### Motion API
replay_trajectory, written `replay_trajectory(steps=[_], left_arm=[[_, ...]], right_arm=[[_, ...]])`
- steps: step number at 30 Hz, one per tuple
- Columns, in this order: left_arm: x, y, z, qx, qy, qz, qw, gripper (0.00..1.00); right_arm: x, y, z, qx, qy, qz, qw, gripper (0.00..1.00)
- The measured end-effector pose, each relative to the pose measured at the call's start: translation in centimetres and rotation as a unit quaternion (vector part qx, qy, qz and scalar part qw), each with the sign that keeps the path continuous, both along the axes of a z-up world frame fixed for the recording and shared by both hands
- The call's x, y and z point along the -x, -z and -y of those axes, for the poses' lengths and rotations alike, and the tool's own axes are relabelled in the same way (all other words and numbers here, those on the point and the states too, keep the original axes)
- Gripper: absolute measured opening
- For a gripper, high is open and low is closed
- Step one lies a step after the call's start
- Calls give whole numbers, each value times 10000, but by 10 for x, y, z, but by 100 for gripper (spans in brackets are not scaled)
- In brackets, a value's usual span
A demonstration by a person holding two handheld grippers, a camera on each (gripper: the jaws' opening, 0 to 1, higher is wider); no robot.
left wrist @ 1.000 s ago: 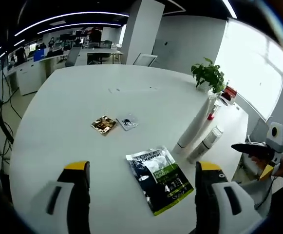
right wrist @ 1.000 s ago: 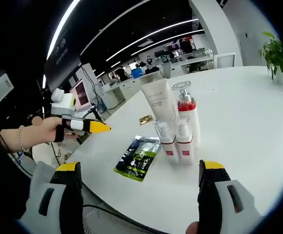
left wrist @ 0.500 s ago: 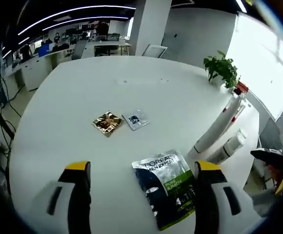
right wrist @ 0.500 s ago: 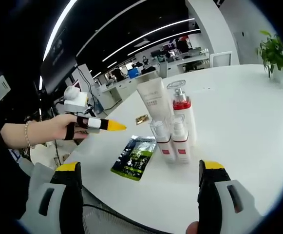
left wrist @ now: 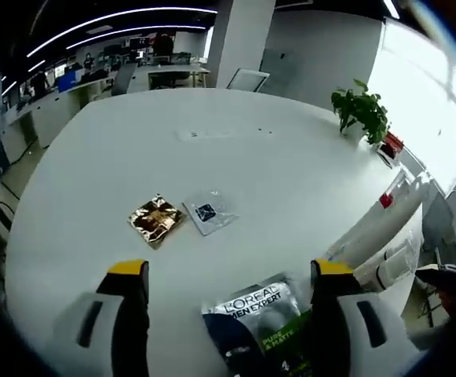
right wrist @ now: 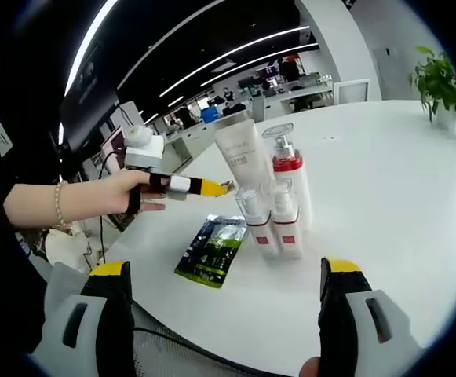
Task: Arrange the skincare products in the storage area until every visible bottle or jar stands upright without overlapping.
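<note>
1. Skincare sachets: the gold sachet and clear sachet lie flat on the desk.
2. Your left tongs, spread and empty, have advanced over the green pouch.
3. Bottles stand upright together; your right tongs hang spread, empty.

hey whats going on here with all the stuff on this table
A person holds a two-jaw gripper in each hand over a round white table. The left gripper, jaws apart, hovers over a flat green-and-black sachet. The right gripper, also open, faces a cluster of upright skincare products: a tall white tube, a red-collared pump bottle and two small clear-capped bottles. A small gold packet and a clear packet lie flat nearby.
</note>
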State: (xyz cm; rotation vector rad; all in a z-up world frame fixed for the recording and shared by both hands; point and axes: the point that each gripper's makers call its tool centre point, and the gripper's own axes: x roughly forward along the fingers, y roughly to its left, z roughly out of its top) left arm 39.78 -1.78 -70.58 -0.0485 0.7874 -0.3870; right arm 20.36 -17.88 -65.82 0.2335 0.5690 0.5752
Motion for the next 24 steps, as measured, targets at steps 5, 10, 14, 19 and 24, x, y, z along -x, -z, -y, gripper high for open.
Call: replay_trajectory(steps=[5, 10, 14, 19, 24], left_arm=[[-20, 7, 9, 261, -186, -13, 9995, 76], [-20, 14, 15, 224, -240, -51, 9994, 75], [-28, 14, 24, 210, -282, -58, 9994, 73], [-41, 23, 31, 27, -258, -154, 9995, 69], [-51, 31, 33, -173, -248, -188, 9994, 68]], right_arm=[[0, 2, 1, 11, 33, -46, 10000, 99], [-1, 2, 3, 17, 90, -67, 9999, 99], [-1, 3, 4, 34, 108, -85, 9999, 99], [-1, 6, 5, 49, 128, -114, 9998, 99], [-1, 6, 6, 48, 160, -143, 9998, 99]])
